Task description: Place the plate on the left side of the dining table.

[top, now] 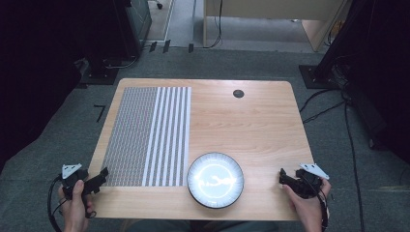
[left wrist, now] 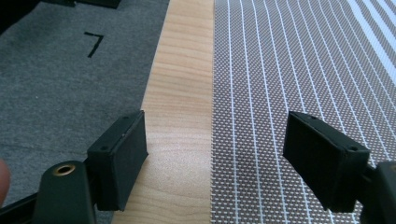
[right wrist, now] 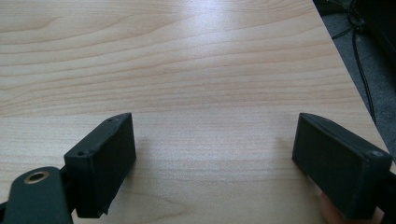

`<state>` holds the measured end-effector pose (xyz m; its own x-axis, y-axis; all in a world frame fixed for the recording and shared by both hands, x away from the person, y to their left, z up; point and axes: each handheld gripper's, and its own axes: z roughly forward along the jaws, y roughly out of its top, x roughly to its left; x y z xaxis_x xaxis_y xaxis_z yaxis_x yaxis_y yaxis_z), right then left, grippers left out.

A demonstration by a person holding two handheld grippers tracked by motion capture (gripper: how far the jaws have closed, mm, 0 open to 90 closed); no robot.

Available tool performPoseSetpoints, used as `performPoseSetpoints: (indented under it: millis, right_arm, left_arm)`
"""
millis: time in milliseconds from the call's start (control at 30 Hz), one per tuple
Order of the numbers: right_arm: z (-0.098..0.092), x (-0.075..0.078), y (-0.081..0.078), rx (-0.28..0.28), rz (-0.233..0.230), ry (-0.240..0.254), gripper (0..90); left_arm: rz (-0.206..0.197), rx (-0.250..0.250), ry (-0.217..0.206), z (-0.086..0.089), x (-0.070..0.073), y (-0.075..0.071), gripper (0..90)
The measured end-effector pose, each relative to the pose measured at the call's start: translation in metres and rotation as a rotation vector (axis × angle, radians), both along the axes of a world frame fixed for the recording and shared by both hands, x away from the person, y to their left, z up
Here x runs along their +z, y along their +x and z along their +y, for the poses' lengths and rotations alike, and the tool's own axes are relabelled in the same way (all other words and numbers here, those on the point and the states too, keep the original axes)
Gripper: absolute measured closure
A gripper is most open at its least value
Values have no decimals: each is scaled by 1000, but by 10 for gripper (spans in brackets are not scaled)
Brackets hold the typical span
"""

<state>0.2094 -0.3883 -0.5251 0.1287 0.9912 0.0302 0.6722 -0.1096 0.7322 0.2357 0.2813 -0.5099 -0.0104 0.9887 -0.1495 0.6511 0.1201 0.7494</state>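
My left gripper (left wrist: 215,161) has its two black jaws spread wide with nothing between them. Beneath the gap runs a strip of bare wooden table (left wrist: 184,93), and just beside it lies the woven striped placemat (left wrist: 299,70). Past the table's edge is grey carpet (left wrist: 60,84) bearing a black mark (left wrist: 95,43).

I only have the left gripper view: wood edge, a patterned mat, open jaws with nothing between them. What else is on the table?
Observer: A dark-rimmed plate sits near the front edge, just right of the mat.
Operator: Is there anything on it?
Observer: It looks empty, though glare covers its middle.
Operator: Where's the right gripper?
Observer: The right gripper is at the table's front right corner, jaws open over bare wood.
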Motion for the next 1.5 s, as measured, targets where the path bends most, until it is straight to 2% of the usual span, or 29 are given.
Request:
performPoseSetpoints:
  millis: [167,333,400,467,600,933,1100,1500]
  right_arm:
    - [-1,0,0,2,-2,5,139]
    - [-6,2,-1,4,-12,52,142]
    - [-8,3,-1,0,-13,81,142]
    - [-9,3,-1,-1,-17,89,142]
    - [-6,7,0,-4,-35,83,142]
    - [7,17,-1,10,-63,77,143]
    - [12,22,-3,23,-79,83,145]
    - [24,29,-4,45,-87,89,150]
  left_arm:
    - [-12,-2,-5,-2,6,0,180]
    - [-21,-15,5,-8,10,-3,172]
    - [-23,-5,30,-11,11,-3,176]
    - [-26,1,29,-13,13,-3,176]
    - [-26,7,19,-17,15,-5,173]
    - [-36,-13,6,-27,18,-7,164]
    - [-27,1,39,-35,20,-5,164]
    - [-39,-27,47,-55,23,-3,165]
